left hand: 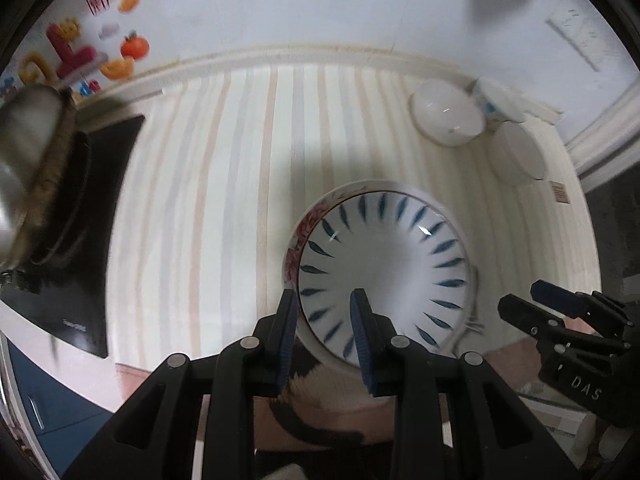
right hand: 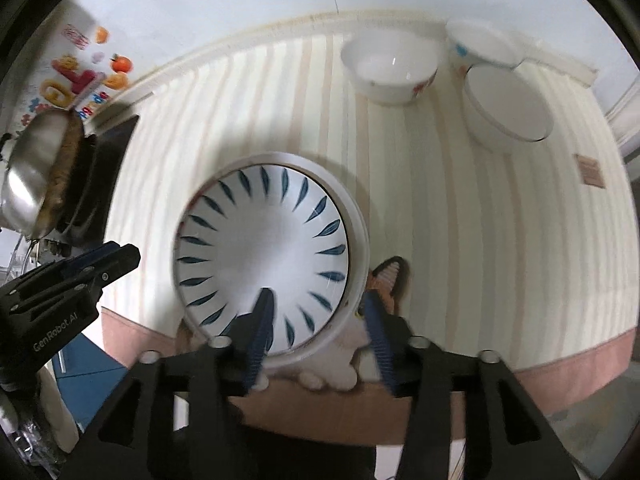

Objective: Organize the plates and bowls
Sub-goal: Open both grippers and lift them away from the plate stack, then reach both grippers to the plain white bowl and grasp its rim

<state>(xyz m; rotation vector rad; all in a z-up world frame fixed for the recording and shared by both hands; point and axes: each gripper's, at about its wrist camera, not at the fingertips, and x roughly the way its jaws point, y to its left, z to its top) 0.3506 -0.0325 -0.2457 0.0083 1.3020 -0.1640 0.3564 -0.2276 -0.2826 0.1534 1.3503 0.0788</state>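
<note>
Left gripper [left hand: 326,330] pinches the blue-leaf bowl [left hand: 380,268] rim; right gripper [right hand: 320,336] beside it gapes wide. Lift level, steadily.

Tabletop [right hand: 248,120] w/ striped cloth, pale cream/peach/grey bands, pink border at near edge. On it: blue-leaf bowl [right hand: 264,264] nested in another bowl near front; three white bowls [right hand: 390,68] clustered at far right corner, close together. Black cooktop [left hand: 96,208] at left w/ steel pan [right hand: 32,172] on it.
</note>
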